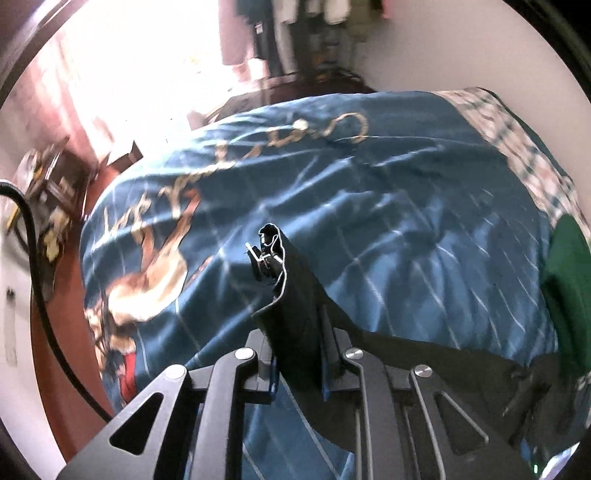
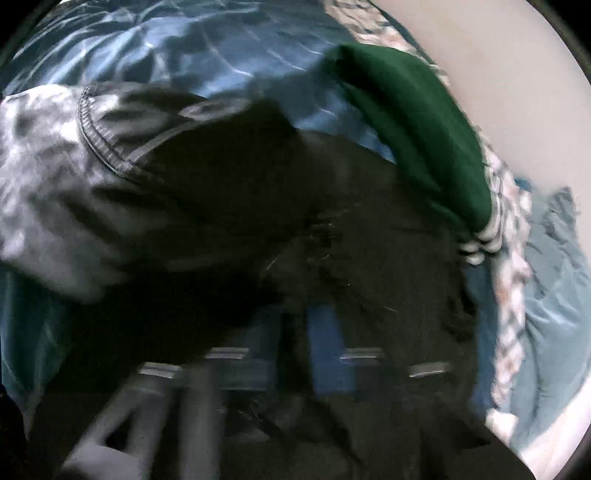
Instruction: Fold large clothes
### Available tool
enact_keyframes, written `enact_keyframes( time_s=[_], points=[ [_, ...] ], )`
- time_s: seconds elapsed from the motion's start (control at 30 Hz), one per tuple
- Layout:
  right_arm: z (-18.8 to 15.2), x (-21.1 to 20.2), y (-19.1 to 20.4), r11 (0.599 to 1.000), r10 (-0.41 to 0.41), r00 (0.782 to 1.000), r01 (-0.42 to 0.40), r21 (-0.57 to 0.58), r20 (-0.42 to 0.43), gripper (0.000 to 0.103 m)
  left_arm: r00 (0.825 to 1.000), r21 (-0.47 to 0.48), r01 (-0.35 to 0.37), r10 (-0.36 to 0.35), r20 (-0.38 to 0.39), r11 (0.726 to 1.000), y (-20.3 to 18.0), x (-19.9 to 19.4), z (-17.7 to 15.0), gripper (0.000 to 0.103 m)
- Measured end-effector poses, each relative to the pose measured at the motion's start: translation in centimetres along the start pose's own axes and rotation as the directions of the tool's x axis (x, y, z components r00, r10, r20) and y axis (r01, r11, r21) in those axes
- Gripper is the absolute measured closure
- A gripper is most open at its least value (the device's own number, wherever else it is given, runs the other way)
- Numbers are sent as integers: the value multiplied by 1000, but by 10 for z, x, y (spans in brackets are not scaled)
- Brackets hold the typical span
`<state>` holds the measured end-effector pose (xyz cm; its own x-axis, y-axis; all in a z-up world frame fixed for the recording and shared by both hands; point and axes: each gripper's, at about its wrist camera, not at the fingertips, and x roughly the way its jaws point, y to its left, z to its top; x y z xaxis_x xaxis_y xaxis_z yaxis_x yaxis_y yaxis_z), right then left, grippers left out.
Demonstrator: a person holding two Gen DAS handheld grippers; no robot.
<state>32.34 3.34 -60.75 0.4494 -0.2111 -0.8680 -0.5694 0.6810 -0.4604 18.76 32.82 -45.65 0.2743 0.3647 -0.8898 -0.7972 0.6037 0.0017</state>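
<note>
Both of my hand-held grippers, left [image 1: 291, 295] and right [image 2: 295, 325], pinch the dark garment [image 1: 295, 302] lifted over the bed [image 1: 406, 229], a green garment [image 2: 413, 122] near its edge; folding looks barely begun.

1 black garment [image 1: 295, 295], 1 green garment [image 2: 413, 122], 1 bedspread [image 1: 388, 206]

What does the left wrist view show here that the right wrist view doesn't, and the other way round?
Only the left wrist view: the floor, a black cable, hanging clothes, the bedspread's printed figure, and the left tool shut on the black garment.

Only the right wrist view: a grey mottled lining with a stitched seam, and the blurred right tool under dark cloth.

Both: the blue bedspread, the green garment and the black garment.
</note>
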Motion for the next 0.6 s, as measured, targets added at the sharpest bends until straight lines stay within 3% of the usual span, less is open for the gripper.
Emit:
enact_keyframes(
  time_s=[0.1,0.2,0.27,0.33,0.37,0.4,0.47,0.6],
  points=[
    [0,-8,7,1000,-12,999,13,-6,45,94,1000,37,-1,0,19,999,-5,-3,2,90],
    [-4,-8,4,1000,10,1000,-11,10,27,94,1000,58,3,-5,22,998,-10,-5,5,91],
    [1,-10,-8,992,75,997,-78,104,34,91,999,77,4,-7,34,997,-15,-8,9,91],
    [-4,-17,-35,947,200,979,-203,248,37,70,998,104,8,-15,63,995,-23,-19,15,91],
    [-8,-22,-48,925,218,975,-220,311,42,43,996,124,5,-16,83,992,-28,-26,17,92],
    [-14,-28,-62,901,222,974,-224,371,49,26,995,141,4,-18,100,990,-34,-31,19,92],
    [-27,-40,-84,852,217,975,-215,476,52,24,988,198,0,-31,152,980,-50,-49,21,92],
    [-52,-27,-125,749,209,976,-125,650,-53,18,960,367,-38,-67,270,929,-102,-89,10,93]
  ],
)
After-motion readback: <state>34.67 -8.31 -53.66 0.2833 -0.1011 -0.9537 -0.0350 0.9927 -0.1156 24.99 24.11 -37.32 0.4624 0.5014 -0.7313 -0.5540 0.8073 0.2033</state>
